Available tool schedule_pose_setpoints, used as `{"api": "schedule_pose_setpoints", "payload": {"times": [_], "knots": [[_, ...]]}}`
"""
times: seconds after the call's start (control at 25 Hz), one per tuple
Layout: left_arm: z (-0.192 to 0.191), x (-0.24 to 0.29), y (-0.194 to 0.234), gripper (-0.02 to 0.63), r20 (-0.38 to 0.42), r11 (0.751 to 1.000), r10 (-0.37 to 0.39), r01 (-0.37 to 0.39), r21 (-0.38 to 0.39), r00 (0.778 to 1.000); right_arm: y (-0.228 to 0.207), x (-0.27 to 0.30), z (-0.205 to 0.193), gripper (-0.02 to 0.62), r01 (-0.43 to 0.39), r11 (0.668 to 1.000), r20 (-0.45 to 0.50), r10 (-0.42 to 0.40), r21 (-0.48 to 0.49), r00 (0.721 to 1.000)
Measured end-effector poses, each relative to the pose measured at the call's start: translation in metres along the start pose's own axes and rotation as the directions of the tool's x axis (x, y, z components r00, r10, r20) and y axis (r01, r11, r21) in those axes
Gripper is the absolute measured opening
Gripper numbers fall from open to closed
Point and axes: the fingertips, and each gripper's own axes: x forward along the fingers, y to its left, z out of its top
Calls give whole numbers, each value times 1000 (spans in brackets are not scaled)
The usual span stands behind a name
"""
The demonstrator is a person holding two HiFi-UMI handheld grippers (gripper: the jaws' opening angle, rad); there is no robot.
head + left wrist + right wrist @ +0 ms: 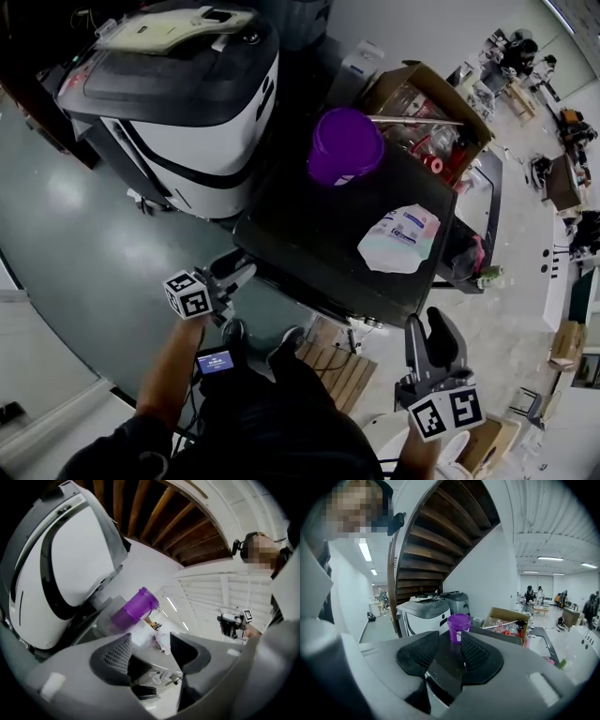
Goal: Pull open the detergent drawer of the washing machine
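Left of the black-topped washing machine (pixel 300 220) stands a rounded white and dark grey appliance (pixel 187 112), its side just beside the machine's far left corner. The left gripper (pixel 242 274) hangs just off the washing machine's near left corner. In the left gripper view its jaws are a little way apart with nothing between them. Below that corner, on the person's left forearm, a small device with a lit screen (pixel 216 361) glows.

The washing machine's flat dark top fills the middle of the head view. Its front face is tucked under the near edge, and the detergent drawer cannot be made out in any view. On the top, a purple plastic tub with a lid (pixel 345 145) stands toward the back. A white printed pouch (pixel 401 236) lies toward the right edge.

Behind the machine's far right corner an open brown cardboard box (pixel 422 98) holds red and clear items. Off the near right corner the right gripper (pixel 427 319) is held clear of the machine. Its jaws are only narrowly parted and hold nothing.
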Motion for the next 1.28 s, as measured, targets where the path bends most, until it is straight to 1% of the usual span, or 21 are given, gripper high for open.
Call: {"api": "schedule_pose_setpoints", "payload": {"times": [0.16,0.32,0.4,0.48,0.6,0.72,0.8,0.84,0.88,0.92,1.0,1.04,1.08,1.12,1.28], "knots": [[-43,-2,37,313,-7,995,31,-32,-91,999,-5,13,-10,143,-25,1000,-43,25,-10,999],[-68,3,65,351,23,983,49,-44,-180,999,-7,26,-22,143,-51,998,-82,49,-20,995],[-78,9,76,357,30,978,52,-45,-205,998,-9,32,-30,143,-66,998,-98,64,-19,993],[-87,15,86,364,31,976,51,-43,-214,998,-11,35,-37,143,-76,997,-113,74,-14,991],[-91,27,91,368,39,973,30,-20,-229,999,-18,38,-49,143,-78,997,-142,76,-7,987],[-88,35,90,385,73,966,-31,49,-255,997,-26,39,-62,142,-72,997,-169,71,1,983],[-84,38,88,397,124,949,-77,111,-296,989,-28,38,-69,143,-70,998,-184,69,4,980],[-81,38,88,438,163,936,-96,145,-322,982,-29,36,-73,143,-68,998,-191,67,4,979],[-78,39,87,445,213,919,-108,179,-351,971,-30,35,-76,142,-65,998,-199,65,4,978],[-76,39,86,445,273,897,-111,215,-386,956,-31,34,-79,143,-62,998,-207,61,4,977],[-72,38,88,445,389,846,-84,271,-458,918,-32,31,-86,143,-55,998,-224,55,6,973],[-71,37,90,437,428,826,-67,290,-483,901,-31,31,-89,141,-54,999,-232,53,6,971],[-71,36,92,428,450,814,-57,303,-497,891,-29,30,-91,142,-54,999,-238,54,5,970],[-72,35,93,419,459,808,-54,309,-502,887,-27,30,-92,141,-55,998,-242,55,4,969],[-75,24,88,399,457,801,-73,325,-503,886,-26,24,-97,141,-32,999,-258,32,4,966]]}}
